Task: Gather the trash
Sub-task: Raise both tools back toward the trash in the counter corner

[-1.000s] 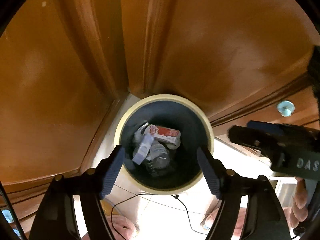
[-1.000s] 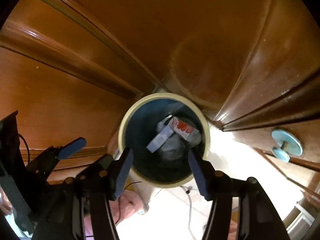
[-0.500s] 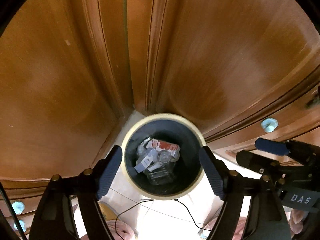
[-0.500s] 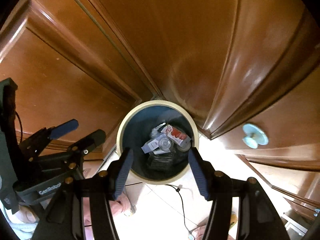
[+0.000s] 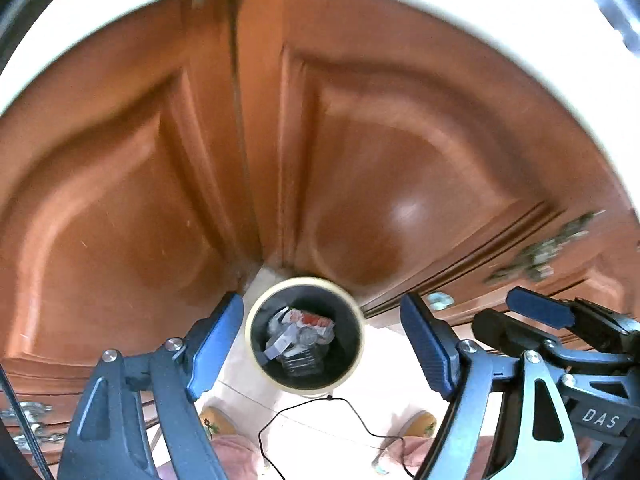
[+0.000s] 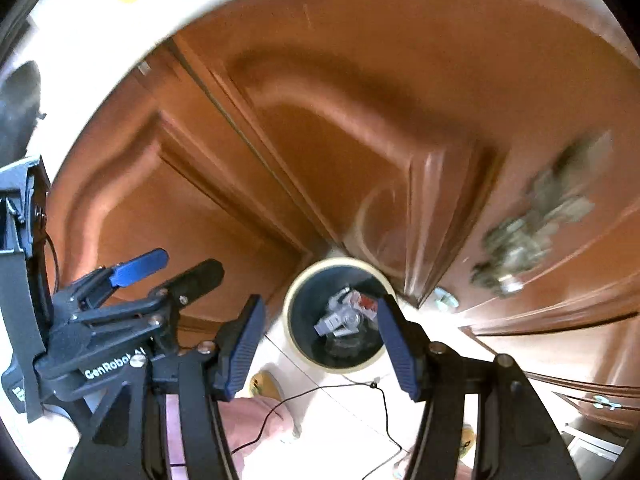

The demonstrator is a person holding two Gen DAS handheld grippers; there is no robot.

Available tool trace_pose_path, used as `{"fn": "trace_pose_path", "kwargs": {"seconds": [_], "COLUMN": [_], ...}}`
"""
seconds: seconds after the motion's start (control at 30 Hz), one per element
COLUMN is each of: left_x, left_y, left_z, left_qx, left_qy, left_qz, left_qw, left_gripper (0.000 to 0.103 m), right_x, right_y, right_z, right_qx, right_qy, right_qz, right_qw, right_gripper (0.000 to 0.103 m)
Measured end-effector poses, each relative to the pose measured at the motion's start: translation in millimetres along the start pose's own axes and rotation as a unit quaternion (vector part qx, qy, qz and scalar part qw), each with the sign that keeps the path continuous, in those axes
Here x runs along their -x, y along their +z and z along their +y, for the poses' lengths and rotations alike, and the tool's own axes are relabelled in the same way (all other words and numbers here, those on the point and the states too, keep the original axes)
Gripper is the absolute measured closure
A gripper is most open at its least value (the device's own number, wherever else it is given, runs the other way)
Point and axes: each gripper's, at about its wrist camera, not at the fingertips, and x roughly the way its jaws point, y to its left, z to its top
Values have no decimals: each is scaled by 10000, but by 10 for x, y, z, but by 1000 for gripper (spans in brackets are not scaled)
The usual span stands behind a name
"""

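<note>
Item, left gripper (image 5: 322,338): jaws wide apart, nothing between the blue pads (image 5: 214,340); the jaws have just been opening a little further. Against the earlier frames it has risen well above the bin, which now looks far smaller between the pads.

Item, trash bin (image 5: 305,334): round, dark inside, cream rim, standing on the pale floor (image 5: 384,396) in the corner where the wooden cabinet doors (image 5: 120,184) meet. It sits in the same spot as before.

Item, trash (image 5: 300,334): lies at the bottom of the bin, a red-and-white carton (image 5: 311,319) on the far side, a grey-white wrapper (image 5: 280,342) to its left and a clear crumpled bottle (image 5: 299,360) nearer. Arrangement unchanged since half a second ago.

Item, black cable (image 5: 316,404): trails over the floor just near of the bin.

Item, right gripper (image 6: 320,340): jaws wide, empty, with no visible change in width; likewise raised since the earlier frames, seen to the right of the left one.

Item, white countertop edge (image 5: 500,20): now showing along the far top of both views, absent from the earlier frames.

Item, metal door handle (image 6: 532,228): far right, blurred.
</note>
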Motion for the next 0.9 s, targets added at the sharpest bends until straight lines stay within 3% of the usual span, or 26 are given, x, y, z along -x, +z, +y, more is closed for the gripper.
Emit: {"fn": "trace_pose_path", "kwargs": {"seconds": [0.37, 0.67, 0.9], "left_x": [1140, 2037, 2394], "left_y": [558, 1110, 1494], "left_z": [-497, -954, -1235], "left_qx": [-442, -812, -904], "left_qy": [-207, -371, -545], "left_qz": [-380, -1000, -1387], "left_qw": [9981, 9910, 9847], "left_gripper": [24, 24, 19], "right_x": [1244, 2111, 2540], "right_y": [474, 845, 1084], "right_z": [80, 43, 46], "right_qx": [-68, -185, -148], "right_qy": [19, -96, -208], "right_qz": [-496, -1036, -1387], "right_qw": [9987, 9944, 9900], "right_gripper": [45, 45, 45]}}
